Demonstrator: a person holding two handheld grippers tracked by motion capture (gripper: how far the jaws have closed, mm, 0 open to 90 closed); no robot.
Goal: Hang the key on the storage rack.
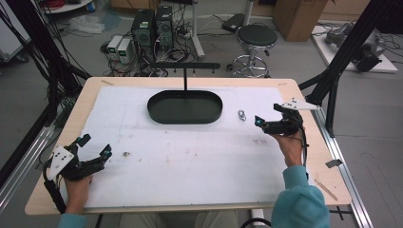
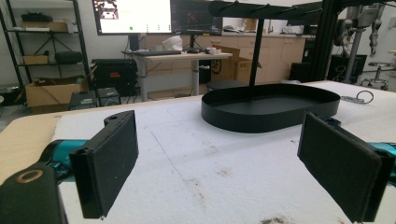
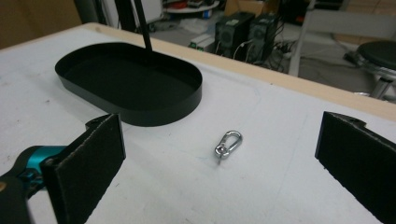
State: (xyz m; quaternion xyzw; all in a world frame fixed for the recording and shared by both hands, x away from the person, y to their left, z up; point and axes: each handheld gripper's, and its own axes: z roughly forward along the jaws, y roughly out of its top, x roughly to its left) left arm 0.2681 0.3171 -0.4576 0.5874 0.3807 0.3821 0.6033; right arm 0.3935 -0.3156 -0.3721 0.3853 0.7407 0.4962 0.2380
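Note:
A black oval tray [image 1: 155, 113] stands at the back middle of the white mat, with a thin post and crossbar [image 1: 186, 66] rising from its far side. A small silver carabiner [image 1: 242, 114] lies on the mat right of the tray. My right gripper [image 1: 267, 114] is open a short way right of it; in the right gripper view the carabiner [image 3: 228, 143] lies ahead between the open jaws [image 3: 219, 125], untouched. My left gripper [image 1: 96, 145] rests open at the front left with nothing in it. A tiny metal piece [image 1: 126, 154] lies just right of it.
In the left gripper view the tray [image 2: 261, 122] is ahead and the carabiner [image 2: 357, 98] far right. The white mat [image 1: 190, 161] covers most of the wooden table. Black frame struts [image 1: 342, 52] rise at both sides. A stool [image 1: 256, 38] and computers [image 1: 152, 28] stand beyond the far edge.

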